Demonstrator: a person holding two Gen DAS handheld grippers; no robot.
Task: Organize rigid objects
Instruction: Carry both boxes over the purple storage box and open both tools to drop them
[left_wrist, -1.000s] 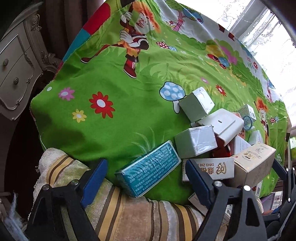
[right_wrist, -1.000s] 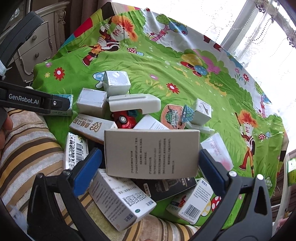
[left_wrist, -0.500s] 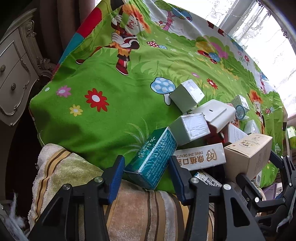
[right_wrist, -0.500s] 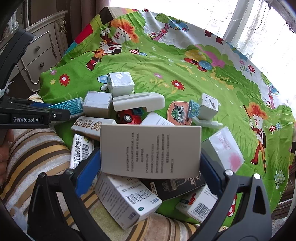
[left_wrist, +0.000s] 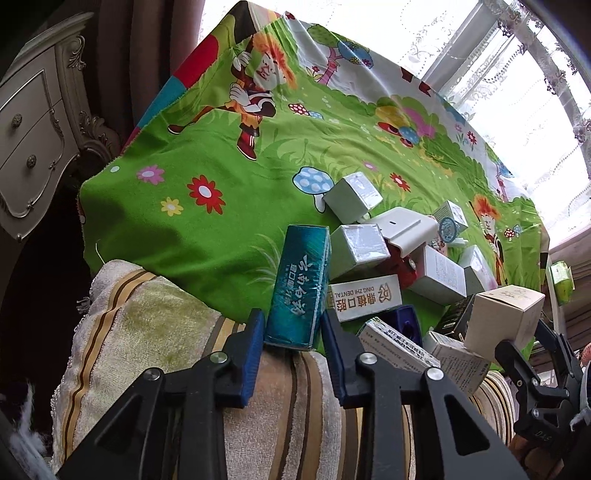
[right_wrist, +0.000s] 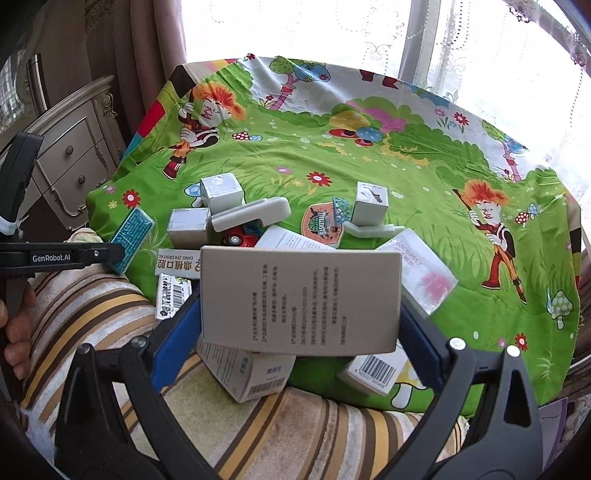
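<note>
My left gripper (left_wrist: 293, 341) is shut on a teal box (left_wrist: 301, 284) and holds it upright, lifted off the striped towel (left_wrist: 155, 325); the box also shows in the right wrist view (right_wrist: 132, 233). My right gripper (right_wrist: 295, 334) is shut on a large beige box (right_wrist: 301, 297) with printed text, held above the pile; it also shows in the left wrist view (left_wrist: 506, 317). A pile of several small boxes (left_wrist: 364, 251) lies on the green cartoon cloth (left_wrist: 207, 140), with a white "DING ZHI DENTAL" box (left_wrist: 364, 297) at its near edge.
A white foam piece (right_wrist: 253, 212) lies over a red toy car (right_wrist: 238, 236). A basketball sticker (right_wrist: 321, 225) and a small white box (right_wrist: 371, 203) sit further back. A cream dresser (right_wrist: 70, 155) stands at the left. A curtained window (right_wrist: 332, 33) is behind.
My left gripper closed on the teal box and lifted it, turning it upright. My right gripper raised the beige box and pulled back from the pile.
</note>
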